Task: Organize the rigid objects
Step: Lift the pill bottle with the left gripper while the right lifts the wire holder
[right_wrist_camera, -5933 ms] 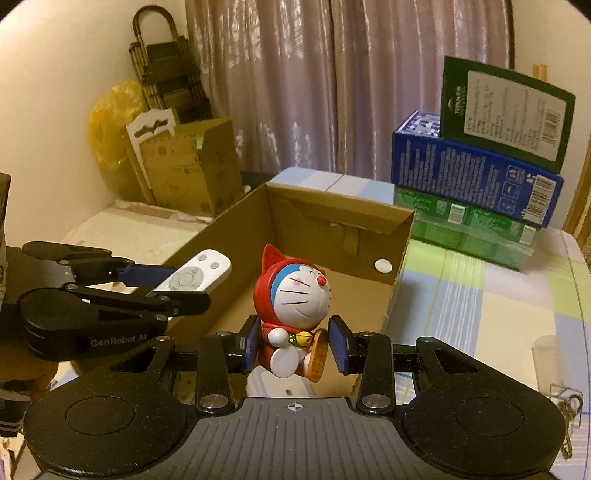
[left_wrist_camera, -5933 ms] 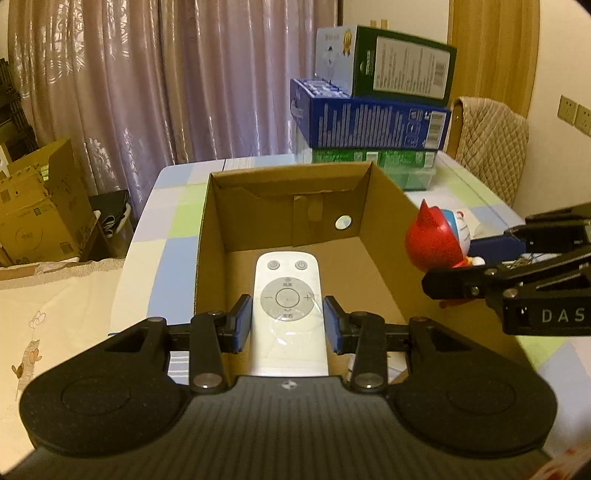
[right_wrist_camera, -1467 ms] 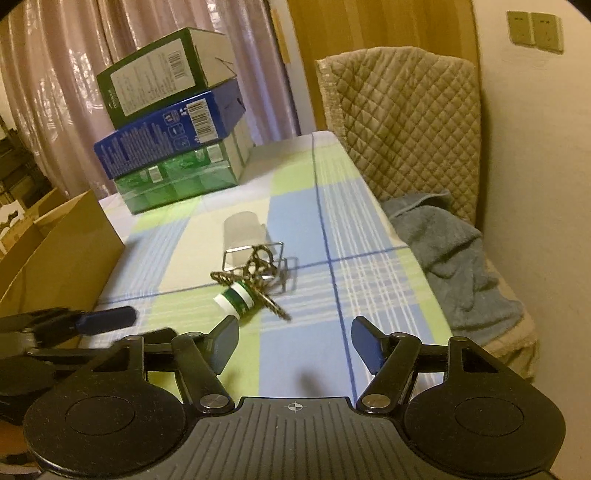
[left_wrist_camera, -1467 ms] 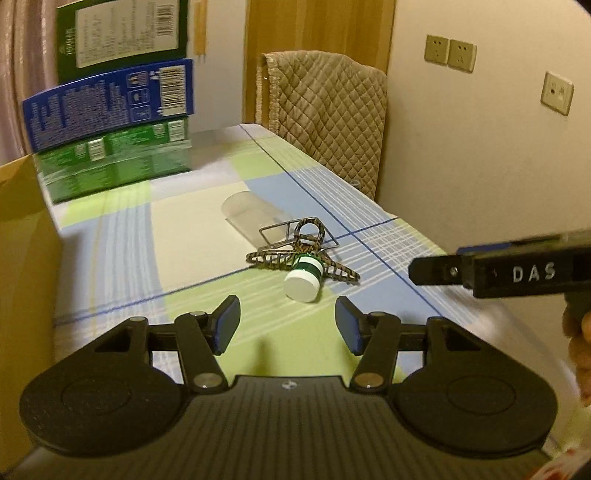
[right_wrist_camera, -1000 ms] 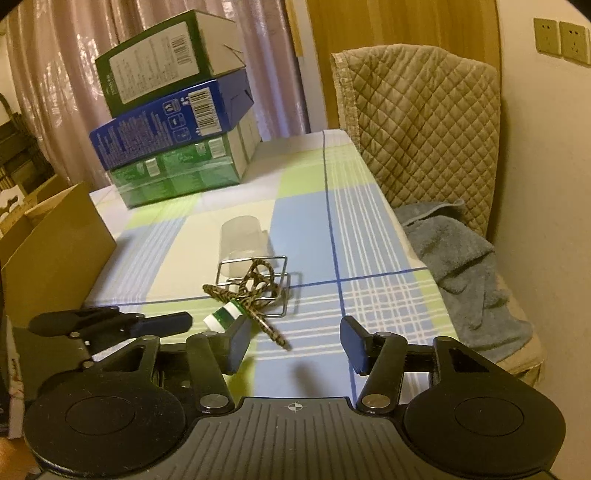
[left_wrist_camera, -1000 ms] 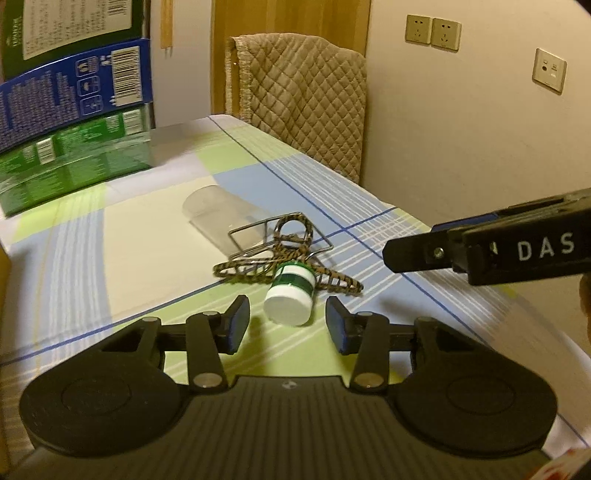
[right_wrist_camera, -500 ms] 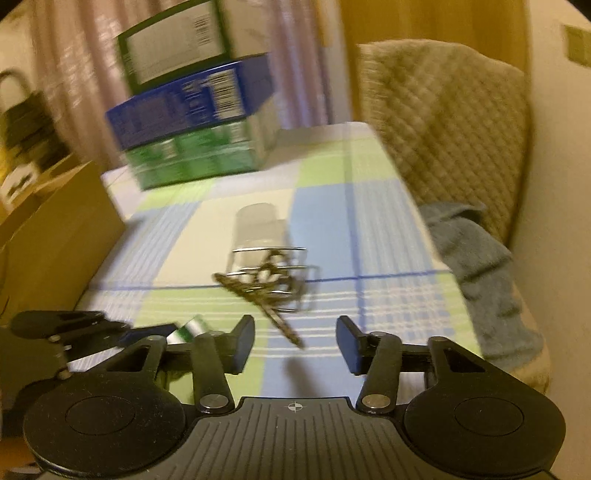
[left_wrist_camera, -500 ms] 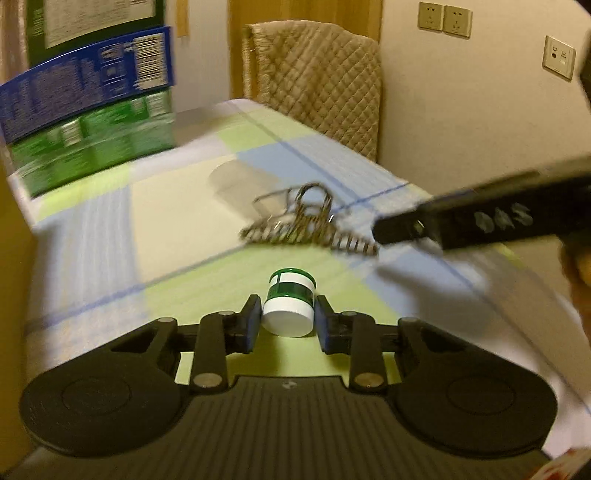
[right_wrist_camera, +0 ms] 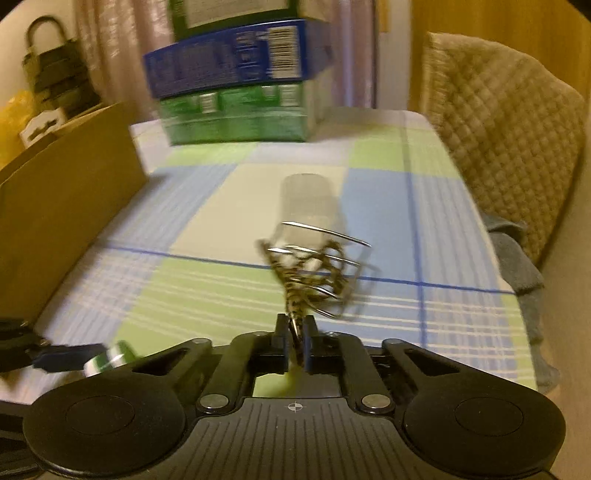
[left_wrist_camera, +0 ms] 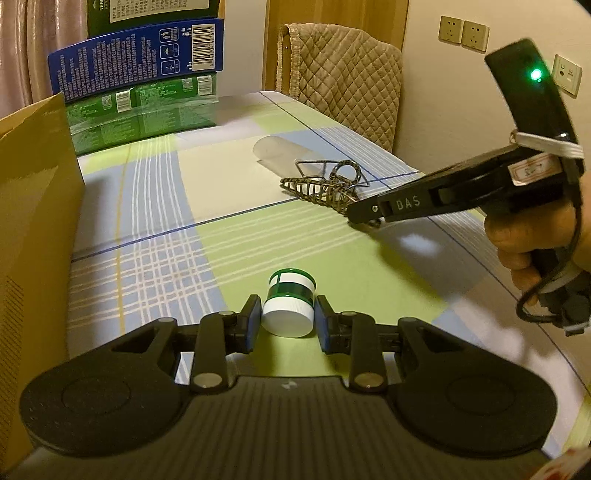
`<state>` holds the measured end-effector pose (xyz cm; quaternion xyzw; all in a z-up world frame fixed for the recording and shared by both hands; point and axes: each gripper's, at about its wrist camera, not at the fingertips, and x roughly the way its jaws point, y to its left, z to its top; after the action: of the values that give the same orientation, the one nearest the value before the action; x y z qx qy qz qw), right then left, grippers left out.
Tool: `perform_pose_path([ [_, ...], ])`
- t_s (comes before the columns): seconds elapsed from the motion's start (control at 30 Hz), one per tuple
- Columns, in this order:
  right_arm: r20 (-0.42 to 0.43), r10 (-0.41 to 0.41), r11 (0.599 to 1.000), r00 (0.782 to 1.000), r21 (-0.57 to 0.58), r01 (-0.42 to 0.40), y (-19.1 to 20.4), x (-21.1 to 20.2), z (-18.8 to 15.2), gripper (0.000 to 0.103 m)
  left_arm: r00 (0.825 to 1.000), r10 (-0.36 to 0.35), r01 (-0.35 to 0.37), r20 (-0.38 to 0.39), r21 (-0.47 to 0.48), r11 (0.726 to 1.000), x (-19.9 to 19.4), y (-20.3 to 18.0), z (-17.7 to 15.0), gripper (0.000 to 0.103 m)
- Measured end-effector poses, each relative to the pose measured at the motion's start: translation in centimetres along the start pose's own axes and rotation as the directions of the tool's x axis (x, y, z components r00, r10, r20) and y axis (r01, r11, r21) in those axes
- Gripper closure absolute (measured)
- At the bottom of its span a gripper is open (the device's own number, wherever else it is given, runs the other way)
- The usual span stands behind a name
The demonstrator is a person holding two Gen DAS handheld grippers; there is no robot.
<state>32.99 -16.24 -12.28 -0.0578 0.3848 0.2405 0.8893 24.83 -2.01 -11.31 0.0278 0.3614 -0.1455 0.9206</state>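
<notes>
A small green-and-white jar with a white cap lies on its side, clamped between the pads of the left gripper, low over the checked tablecloth. The right gripper is closed on the near tip of a leopard-pattern hair claw clip, which lies against a wire clip and a clear plastic cup lying on its side on the cloth, farther along the table. The cloth carries green, blue and cream squares with white and blue lines. A cardboard box wall stands at the left table edge. Stacked cartons, green under blue under dark green, sit at the far end. A chair with quilted beige cover stands at the right edge, grey cloth on its seat. Wall sockets are mounted on the cream wall; curtains hang behind.
</notes>
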Motion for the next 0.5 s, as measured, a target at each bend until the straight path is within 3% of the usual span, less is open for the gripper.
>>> perform_pose_path([
  [0.33,-0.092,0.154,0.973,0.984,-0.160,-0.167,6.1,-2.6,-2.2,0.103,0.999,0.020,-0.021,-0.025,-0.020,1.000,-3.8,0.0,-2.9,0.077],
  [0.5,-0.153,0.141,0.965,0.978,-0.200,-0.170,8.4,-4.9,-5.0,0.103,0.999,0.027,-0.029,-0.039,-0.063,0.998,-6.3,0.4,-4.7,0.077],
])
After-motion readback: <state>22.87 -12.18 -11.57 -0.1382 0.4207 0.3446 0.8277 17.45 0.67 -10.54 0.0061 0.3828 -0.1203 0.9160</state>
